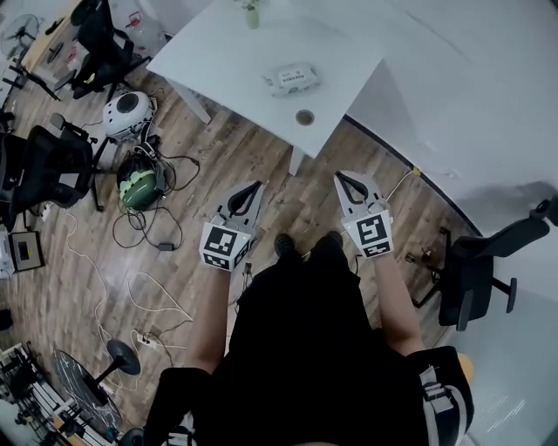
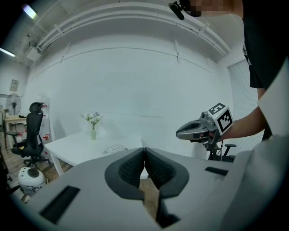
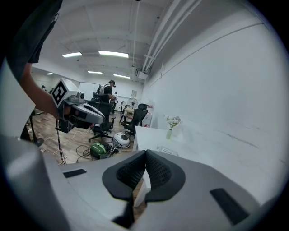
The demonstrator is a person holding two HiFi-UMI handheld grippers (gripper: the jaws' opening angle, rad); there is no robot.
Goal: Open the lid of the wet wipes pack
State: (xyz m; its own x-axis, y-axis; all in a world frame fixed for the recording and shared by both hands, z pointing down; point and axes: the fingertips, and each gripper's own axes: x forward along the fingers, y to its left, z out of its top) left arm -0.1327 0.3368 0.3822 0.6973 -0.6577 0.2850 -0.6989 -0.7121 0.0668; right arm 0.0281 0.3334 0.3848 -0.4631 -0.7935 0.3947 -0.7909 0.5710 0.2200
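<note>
The wipes pack (image 1: 291,80) lay flat on the white table (image 1: 228,45), near the table edge that faced the person. A small vase (image 1: 252,13) with flowers stood at the far side of the same table. Nothing touched the pack.

Both grippers were well short of the table, held side by side over the wooden floor and pointing toward it. The left gripper (image 1: 255,186) had its jaws pressed together with nothing between them. The right gripper (image 1: 341,179) was the same, pads closed on each other and empty.

From where I stood the pack looked pale and flat. I could not see on which side its lid opened, because it was too small.

I judged the pack to be light and soft, with a smooth film that slips easily, and only the lid to be stiff plastic. A pull on the lid would probably lift or drag the whole pack across the table. So one gripper should press the soft body down beside the lid. The other should open a little and take the thin front lip of the lid, not the film.
</note>
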